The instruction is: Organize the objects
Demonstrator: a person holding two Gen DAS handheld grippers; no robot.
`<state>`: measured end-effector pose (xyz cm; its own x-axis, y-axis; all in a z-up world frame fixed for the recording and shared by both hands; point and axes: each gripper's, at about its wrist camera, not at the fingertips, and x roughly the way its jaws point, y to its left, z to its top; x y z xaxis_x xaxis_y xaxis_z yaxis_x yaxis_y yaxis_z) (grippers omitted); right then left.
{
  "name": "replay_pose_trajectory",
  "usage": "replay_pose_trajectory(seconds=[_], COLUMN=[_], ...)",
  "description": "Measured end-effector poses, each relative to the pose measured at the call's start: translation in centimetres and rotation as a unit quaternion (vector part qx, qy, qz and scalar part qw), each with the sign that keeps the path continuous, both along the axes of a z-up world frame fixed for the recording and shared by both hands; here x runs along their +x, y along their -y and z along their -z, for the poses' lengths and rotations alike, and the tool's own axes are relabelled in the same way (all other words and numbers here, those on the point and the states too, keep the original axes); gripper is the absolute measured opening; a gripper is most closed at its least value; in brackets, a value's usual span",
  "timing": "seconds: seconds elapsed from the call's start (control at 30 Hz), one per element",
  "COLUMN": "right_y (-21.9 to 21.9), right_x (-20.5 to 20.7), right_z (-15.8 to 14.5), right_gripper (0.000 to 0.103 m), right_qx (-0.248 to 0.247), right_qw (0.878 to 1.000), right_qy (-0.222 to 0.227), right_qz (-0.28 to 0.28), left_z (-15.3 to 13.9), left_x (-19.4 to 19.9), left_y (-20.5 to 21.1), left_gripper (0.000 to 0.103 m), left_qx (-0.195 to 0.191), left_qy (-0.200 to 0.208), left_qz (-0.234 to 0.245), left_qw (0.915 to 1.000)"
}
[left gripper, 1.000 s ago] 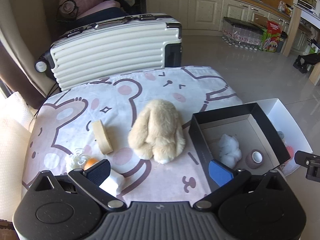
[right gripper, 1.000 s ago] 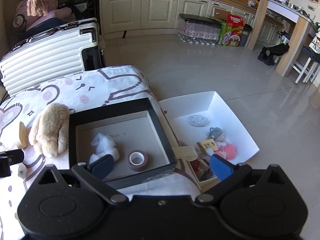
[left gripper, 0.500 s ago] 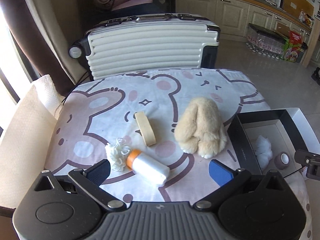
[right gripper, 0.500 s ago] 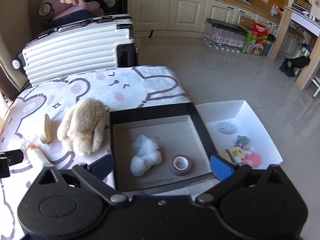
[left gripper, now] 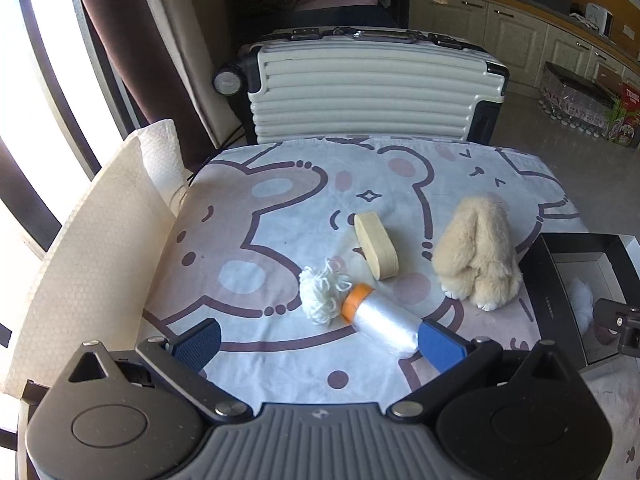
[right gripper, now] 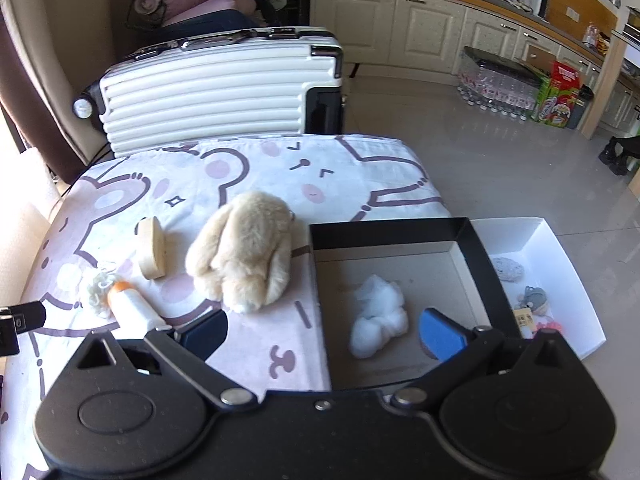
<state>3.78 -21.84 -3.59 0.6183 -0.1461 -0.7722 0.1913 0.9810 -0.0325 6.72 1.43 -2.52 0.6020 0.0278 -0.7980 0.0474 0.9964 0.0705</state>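
Both wrist views had swung leftward since a second earlier, so the orange-capped roll of clear film (left gripper: 378, 318), then half hidden behind the left finger, lay plainly between the blue pads of the left gripper (left gripper: 318, 340); the left jaws stood wide and held nothing; the right gripper (right gripper: 324, 332) was equally wide and empty, poised over the near-left corner of the black-walled cardboard box (right gripper: 478, 248). Taking the roll as landmark: its long axis ran diagonally, orange cap away and to the left, its plain end touching or just beside the left gripper's right pad (left gripper: 440, 344), so the left hand was much the nearer, and the jaws would probably need shifting right and turning to close across it rather than along it. Touching the cap sat a white yarn pom-pom (left gripper: 324, 296); just beyond the roll stood a pale tan ring of tape on edge (left gripper: 376, 246); beyond and to the right lay a cream plush rabbit (left gripper: 476, 256); farther right came the box, holding a white wad of stuffing (right gripper: 378, 320); past it a white paper tray (right gripper: 560, 248) of small trinkets; farthest behind stood a ribbed white suitcase (left gripper: 372, 84).
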Motion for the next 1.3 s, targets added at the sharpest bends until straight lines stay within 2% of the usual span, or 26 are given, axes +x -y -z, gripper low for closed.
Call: replay_pose_trajectory(seconds=[0.43,0.77,0.97,1.3], right_y=[-3.0,-4.1,-4.5,-6.3], right_x=[0.3,0.6,0.5,1.1], right_z=[-0.2,-0.1,-0.7,-2.1], right_gripper=[0.103,0.103,0.103,0.103], right_qx=[0.008,-0.002,0.001,0.005], right_qw=[1.000,0.999,0.998,0.991], right_qy=[0.009,0.009,0.025,0.055], right_qz=[-0.025,-0.041,-0.050,-0.119], left_z=[-0.4,-0.5,-0.7,-1.2], left_x=[-0.8,-0.8,-0.6,0.0], left_y=[-2.8,-3.5,-3.7,-3.3], left_gripper=[0.103,0.103,0.103,0.103], left_qx=[0.003,0.004,-0.005,-0.009], left_qy=[0.003,0.006,0.016,0.042], left_qz=[-0.020,-0.032,-0.042,-0.047], left_qw=[0.9998,0.9995,0.9990,0.9980])
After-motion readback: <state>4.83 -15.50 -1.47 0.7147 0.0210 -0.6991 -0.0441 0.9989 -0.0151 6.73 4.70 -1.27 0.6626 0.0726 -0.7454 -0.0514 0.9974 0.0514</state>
